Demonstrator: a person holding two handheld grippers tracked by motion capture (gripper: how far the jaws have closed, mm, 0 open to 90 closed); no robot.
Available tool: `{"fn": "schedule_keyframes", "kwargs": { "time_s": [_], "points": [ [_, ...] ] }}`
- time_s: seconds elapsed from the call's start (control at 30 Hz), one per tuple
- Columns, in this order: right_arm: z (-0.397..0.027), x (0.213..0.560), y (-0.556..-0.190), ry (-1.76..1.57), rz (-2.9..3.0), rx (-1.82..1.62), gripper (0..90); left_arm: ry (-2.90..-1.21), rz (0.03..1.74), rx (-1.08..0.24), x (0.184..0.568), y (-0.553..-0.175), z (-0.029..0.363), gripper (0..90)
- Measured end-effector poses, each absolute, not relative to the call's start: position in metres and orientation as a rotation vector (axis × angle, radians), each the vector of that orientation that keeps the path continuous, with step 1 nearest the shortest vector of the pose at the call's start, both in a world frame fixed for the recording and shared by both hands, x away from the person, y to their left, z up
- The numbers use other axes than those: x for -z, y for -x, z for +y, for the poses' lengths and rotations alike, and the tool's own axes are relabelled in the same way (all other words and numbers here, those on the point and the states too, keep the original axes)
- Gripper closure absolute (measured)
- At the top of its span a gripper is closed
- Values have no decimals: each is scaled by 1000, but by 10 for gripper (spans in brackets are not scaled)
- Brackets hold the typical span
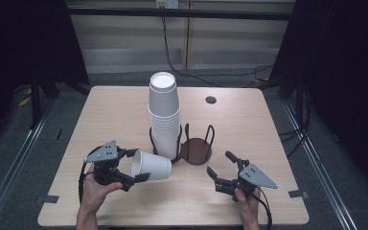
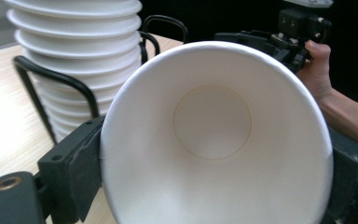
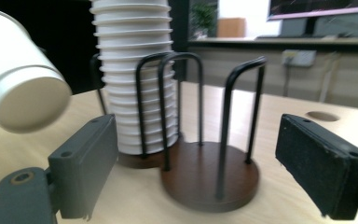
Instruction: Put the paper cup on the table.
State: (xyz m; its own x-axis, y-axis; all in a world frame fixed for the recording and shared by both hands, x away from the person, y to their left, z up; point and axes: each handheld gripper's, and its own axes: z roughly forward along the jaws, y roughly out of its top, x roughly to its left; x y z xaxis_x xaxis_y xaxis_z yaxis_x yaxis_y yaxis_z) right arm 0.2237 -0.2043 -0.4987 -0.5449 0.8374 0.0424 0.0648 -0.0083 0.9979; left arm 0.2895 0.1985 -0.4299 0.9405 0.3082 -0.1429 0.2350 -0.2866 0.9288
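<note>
A: Left tongs (image 1: 130, 165) clamp the single white paper cup (image 1: 151, 165) by its rim, lying sideways just above the pale wooden bench (image 1: 249, 120). Tip it bottom-up before seating it.

B: On the empty dark wire-hooped holder (image 1: 196, 148)? Right tongs (image 1: 219, 164) stand wide and empty beside it.

A: Yes; mind the hoops and the tall white cup stack (image 1: 164, 117). The near bench edge leaves room.

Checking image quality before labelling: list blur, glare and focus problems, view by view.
High view: evenly lit, sharp, dark surroundings. Left gripper view: held cup looms large, table at left washed out. Right gripper view: slightly soft; cup at left blurred, empty holder reasonably clear.
</note>
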Motion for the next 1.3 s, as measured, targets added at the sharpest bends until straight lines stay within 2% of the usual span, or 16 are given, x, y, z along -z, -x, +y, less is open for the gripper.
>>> {"fn": "schedule_keyframes", "kwargs": {
  "time_s": [0.2,0.5,0.93,1.07,1.3],
  "points": [
    [-203,507,-224,-950,1618,-1595,128,-1885,426,-89,427,-294,206,96],
    [-207,511,-225,-963,1600,-1589,128,-2017,526,-162,424,-308,215,95],
    [-207,512,-223,-939,1586,-1595,130,-2018,595,-192,409,-323,235,95],
    [-207,512,-223,-939,1588,-1595,132,-2083,636,-237,404,-332,234,95],
    [-207,512,-223,-936,1588,-1597,132,-2118,681,-224,406,-349,239,94]
  ]
}}
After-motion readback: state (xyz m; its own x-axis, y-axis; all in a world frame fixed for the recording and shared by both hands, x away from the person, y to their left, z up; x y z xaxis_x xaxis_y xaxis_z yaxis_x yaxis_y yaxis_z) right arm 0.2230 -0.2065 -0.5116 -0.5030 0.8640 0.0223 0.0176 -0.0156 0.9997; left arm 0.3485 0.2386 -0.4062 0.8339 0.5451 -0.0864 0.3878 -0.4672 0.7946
